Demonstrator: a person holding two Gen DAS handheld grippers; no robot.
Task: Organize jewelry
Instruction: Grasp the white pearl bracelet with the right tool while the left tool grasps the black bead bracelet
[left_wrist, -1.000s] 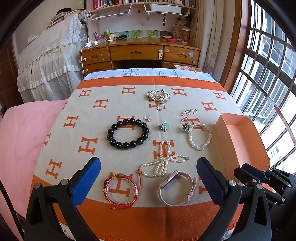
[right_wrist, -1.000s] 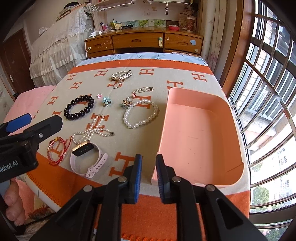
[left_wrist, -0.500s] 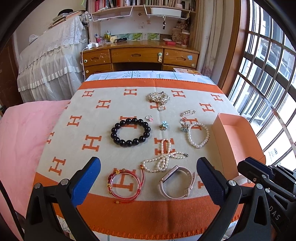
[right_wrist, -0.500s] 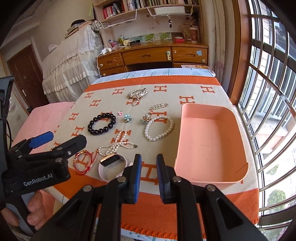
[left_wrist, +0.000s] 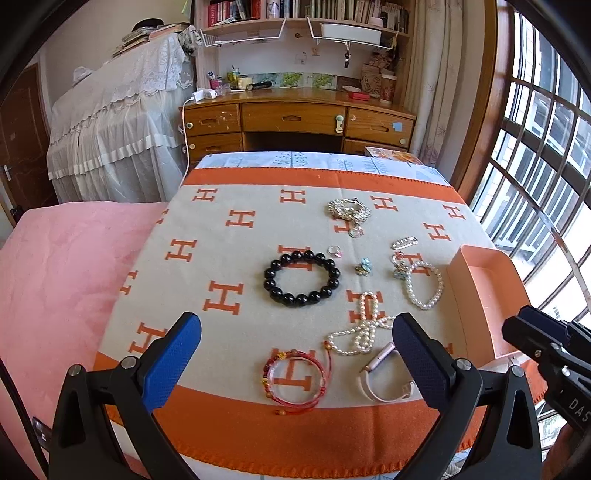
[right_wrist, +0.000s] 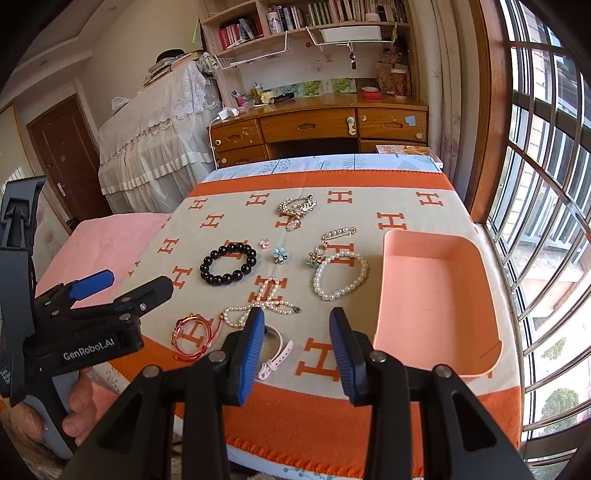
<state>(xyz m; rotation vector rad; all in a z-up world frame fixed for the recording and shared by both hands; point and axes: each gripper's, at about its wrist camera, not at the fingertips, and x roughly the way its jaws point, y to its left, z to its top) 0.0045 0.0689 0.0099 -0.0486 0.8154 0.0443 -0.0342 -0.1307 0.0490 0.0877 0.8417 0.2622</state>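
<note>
Right gripper (right_wrist: 296, 354) jaws, nearly closed a second ago, now spread apart. Both grippers pulled back and raised from blanket (left_wrist: 236, 258): jewelry sits farther off in both views, more of desk and bookshelf showing. Left gripper (left_wrist: 295, 363) swung leftward: pink box (left_wrist: 480, 295) slid toward right edge of its view, watch (left_wrist: 384, 380) now partly behind right finger (left_wrist: 417, 358).

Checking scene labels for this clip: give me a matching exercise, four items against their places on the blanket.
Items:
1. black bead bracelet
2. red cord bracelet
3. pink box
4. silver brooch

Places:
A. right edge, by the window
B. farthest from the grippers
C. near-left corner of the jewelry
D. left of the small blue flower piece

Pairs: 1-D, 2-C, 3-A, 4-B
</note>
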